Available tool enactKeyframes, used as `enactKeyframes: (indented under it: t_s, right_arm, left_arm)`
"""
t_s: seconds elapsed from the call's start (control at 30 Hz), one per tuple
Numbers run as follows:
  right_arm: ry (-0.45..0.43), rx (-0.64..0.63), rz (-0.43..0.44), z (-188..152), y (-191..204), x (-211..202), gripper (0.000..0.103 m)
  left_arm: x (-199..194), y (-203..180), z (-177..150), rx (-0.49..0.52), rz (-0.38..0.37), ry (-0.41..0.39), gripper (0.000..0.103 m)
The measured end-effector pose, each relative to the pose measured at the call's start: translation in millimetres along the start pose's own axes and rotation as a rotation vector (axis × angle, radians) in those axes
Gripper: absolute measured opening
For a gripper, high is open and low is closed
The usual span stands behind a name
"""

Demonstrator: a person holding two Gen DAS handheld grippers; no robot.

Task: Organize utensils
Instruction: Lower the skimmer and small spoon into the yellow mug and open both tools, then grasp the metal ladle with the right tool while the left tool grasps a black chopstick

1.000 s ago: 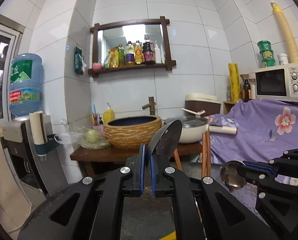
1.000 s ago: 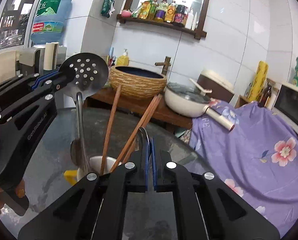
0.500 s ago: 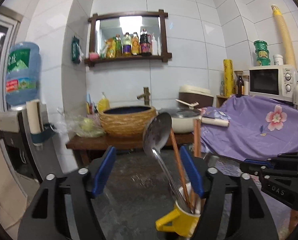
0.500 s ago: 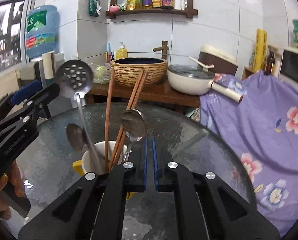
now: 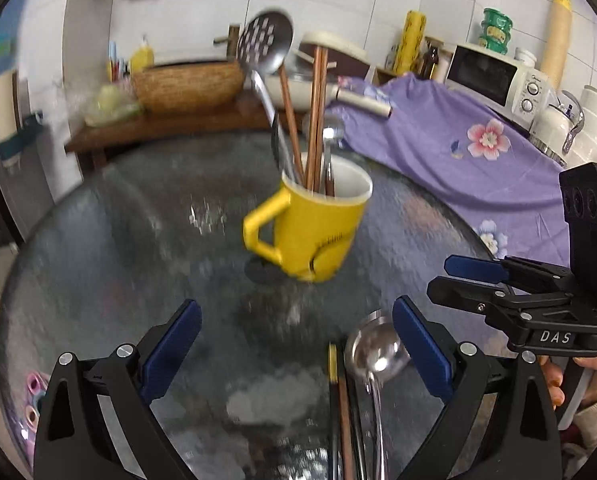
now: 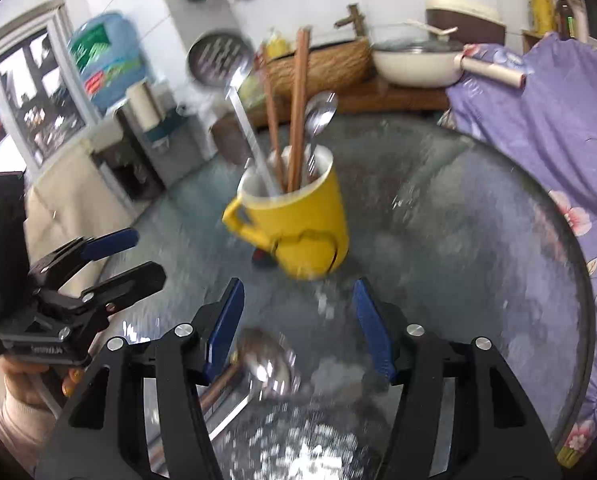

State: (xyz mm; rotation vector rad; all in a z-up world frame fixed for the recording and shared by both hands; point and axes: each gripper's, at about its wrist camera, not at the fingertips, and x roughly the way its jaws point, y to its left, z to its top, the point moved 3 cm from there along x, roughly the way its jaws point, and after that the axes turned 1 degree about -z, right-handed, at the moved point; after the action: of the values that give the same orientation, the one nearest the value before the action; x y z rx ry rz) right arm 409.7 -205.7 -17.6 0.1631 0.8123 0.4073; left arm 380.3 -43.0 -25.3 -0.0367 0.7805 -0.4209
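Reaching down for the utensils left lying on the round glass table [image 5: 98,248], I had both tools angled at the tabletop. The left gripper [image 5: 296,344] was opening wide, nothing between its jaws; the right gripper [image 6: 298,320] was opening too, equally empty. A shiny steel ladle [image 5: 372,350] and a pair of brown wooden chopsticks [image 5: 338,400] lay flat just below the left jaws. To do this well, I judged I should close on one handle mid-shaft, lift it clear, then lower it upright. The yellow ceramic mug [image 5: 314,228] stood mid-table, holding one perforated steel skimmer [image 5: 264,40], one steel spoon [image 5: 326,132] and what looked like three wooden chopsticks [image 5: 318,112], though blur made that count uncertain.
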Motion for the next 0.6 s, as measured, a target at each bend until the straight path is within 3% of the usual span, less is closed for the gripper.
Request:
enactKeyframes:
  t_s: [0.17,0.3,0.43,0.6]
  right_arm:
    - [0.08,-0.03,0.018,-30.1,7.5,8.1,0.058]
    - [0.119,-0.046,0.008,-44.4,5.2,15.0,0.057]
    - [0.168,-0.043,0.029,-50.7,2.4,27.0,0.049]
    - [0.205,-0.074,0.034,-51.3,4.9,46.3,0.042]
  left_arm:
    - [3.9,8.7,-30.4,-0.023,-0.012,0.075,0.09]
    - [3.6,5.0,-47.9,0.039,-0.013,0.124,0.074]
    - [8.9,2.8,-58.9,0.074,-0.007,0.165,0.062]
    - [12.5,4.6,-67.2,0.074,-0.015,0.19,0.059]
